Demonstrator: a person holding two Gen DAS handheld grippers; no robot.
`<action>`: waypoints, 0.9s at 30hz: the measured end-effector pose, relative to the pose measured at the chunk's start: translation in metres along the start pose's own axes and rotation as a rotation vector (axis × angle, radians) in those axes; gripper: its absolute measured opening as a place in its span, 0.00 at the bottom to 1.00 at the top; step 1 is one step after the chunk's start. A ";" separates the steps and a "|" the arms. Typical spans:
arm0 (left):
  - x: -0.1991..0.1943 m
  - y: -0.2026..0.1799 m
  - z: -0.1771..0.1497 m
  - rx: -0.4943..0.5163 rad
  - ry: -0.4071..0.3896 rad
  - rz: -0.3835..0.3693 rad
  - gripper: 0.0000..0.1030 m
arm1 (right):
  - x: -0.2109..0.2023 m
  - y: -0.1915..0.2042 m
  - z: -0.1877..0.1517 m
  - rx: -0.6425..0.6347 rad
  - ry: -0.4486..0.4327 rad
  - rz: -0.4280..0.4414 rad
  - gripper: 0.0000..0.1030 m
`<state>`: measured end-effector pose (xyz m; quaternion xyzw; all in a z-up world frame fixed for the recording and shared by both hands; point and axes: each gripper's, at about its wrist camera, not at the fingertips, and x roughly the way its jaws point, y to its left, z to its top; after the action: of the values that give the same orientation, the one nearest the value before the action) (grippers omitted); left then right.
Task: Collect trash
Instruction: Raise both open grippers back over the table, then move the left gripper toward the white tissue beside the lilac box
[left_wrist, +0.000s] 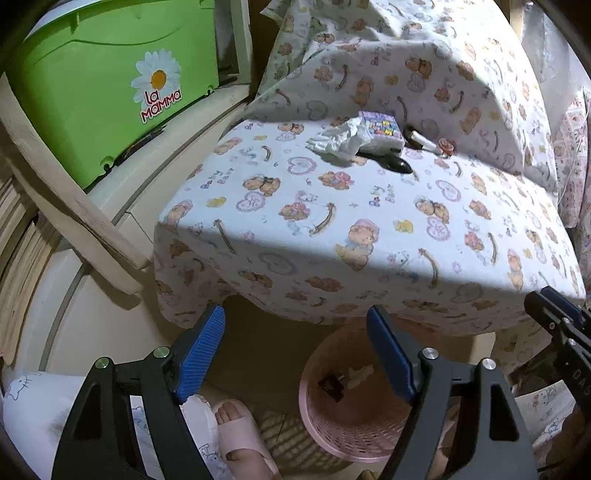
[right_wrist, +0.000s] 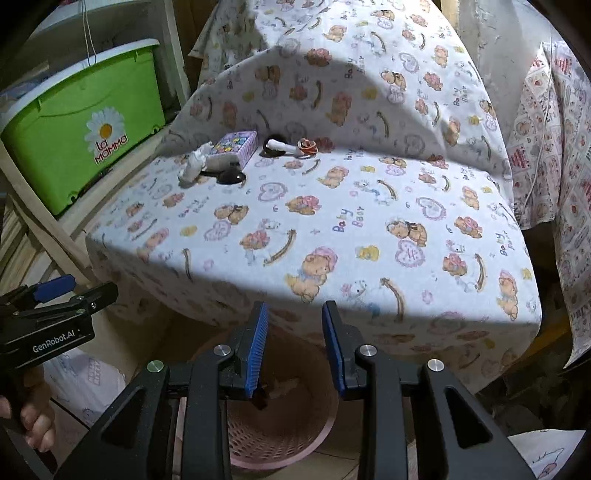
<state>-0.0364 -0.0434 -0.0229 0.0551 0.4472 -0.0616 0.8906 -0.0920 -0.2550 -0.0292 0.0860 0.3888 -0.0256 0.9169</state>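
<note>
A crumpled white tissue (left_wrist: 338, 138) (right_wrist: 192, 166) lies at the far left of the cloth-covered table (left_wrist: 332, 221) (right_wrist: 332, 229), against a purple patterned box (left_wrist: 380, 129) (right_wrist: 238, 146). A small white roll (left_wrist: 421, 139) (right_wrist: 282, 146) and a red rubber-band bundle (left_wrist: 445, 146) (right_wrist: 308, 146) lie beside it. A pink mesh bin (left_wrist: 347, 435) (right_wrist: 280, 435) stands on the floor below the table's front edge, with scraps inside. My left gripper (left_wrist: 295, 354) is open and empty above the bin. My right gripper (right_wrist: 295, 347) is open and empty over the bin.
A green La Mamma crate (left_wrist: 110, 85) (right_wrist: 85, 136) sits on a wooden shelf at left. A black object (left_wrist: 397, 165) (right_wrist: 231, 178) lies near the tissue. A foot in a pink slipper (left_wrist: 240, 435) stands beside the bin. Patterned cloth hangs at right (right_wrist: 554, 147).
</note>
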 end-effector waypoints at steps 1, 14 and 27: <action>-0.002 0.000 0.001 -0.002 -0.013 -0.001 0.75 | 0.000 0.000 0.000 -0.002 -0.004 -0.001 0.32; -0.010 0.008 0.028 -0.039 -0.138 0.036 0.81 | 0.004 -0.007 0.018 0.005 -0.068 -0.048 0.32; 0.012 0.010 0.071 -0.007 -0.024 0.005 0.92 | 0.005 -0.020 0.057 0.002 0.014 -0.060 0.32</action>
<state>0.0279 -0.0453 0.0100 0.0525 0.4365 -0.0585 0.8962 -0.0508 -0.2851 0.0031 0.0755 0.3975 -0.0529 0.9130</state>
